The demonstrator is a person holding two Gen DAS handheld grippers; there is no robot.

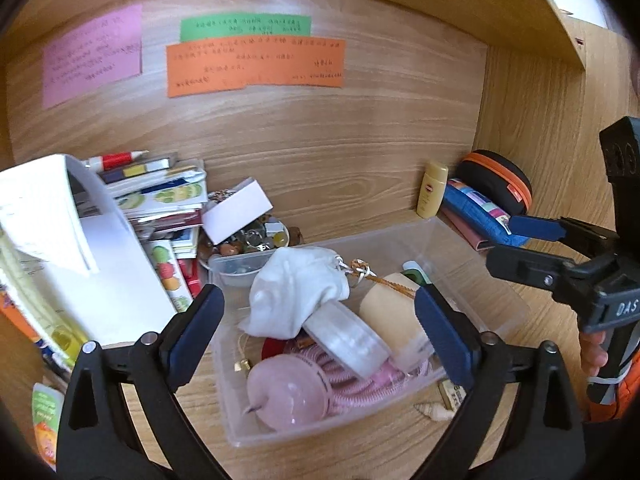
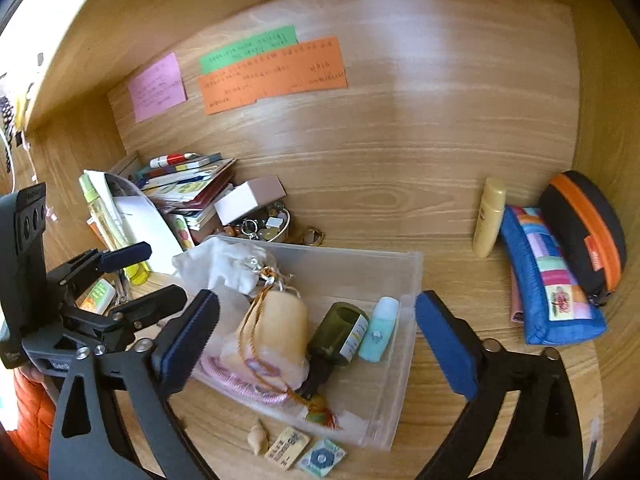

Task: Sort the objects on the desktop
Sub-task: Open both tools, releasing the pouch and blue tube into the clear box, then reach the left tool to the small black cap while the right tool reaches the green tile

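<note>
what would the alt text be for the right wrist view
A clear plastic bin sits on a wooden desk, holding a white cloth, a beige bell-shaped piece, a dark green bottle and a small turquoise bottle. The open right tool hovers over it, empty. A blue patchwork pouch lies to the right.

- The bin (image 2: 404,280) sits mid-desk (image 2: 460,380), with a cloth (image 2: 224,264), bell (image 2: 280,320) and two small bottles (image 2: 378,334) inside.
- Left of it there's a book stack (image 2: 188,188), with a trinket dish (image 2: 264,224) right behind the bin.
- On the right, a tube (image 2: 488,216), pouch (image 2: 548,280) and zip case (image 2: 584,224) line up along the back wall.
- A shell (image 2: 258,436) and two tags (image 2: 288,448) lie in front of the bin.
</note>
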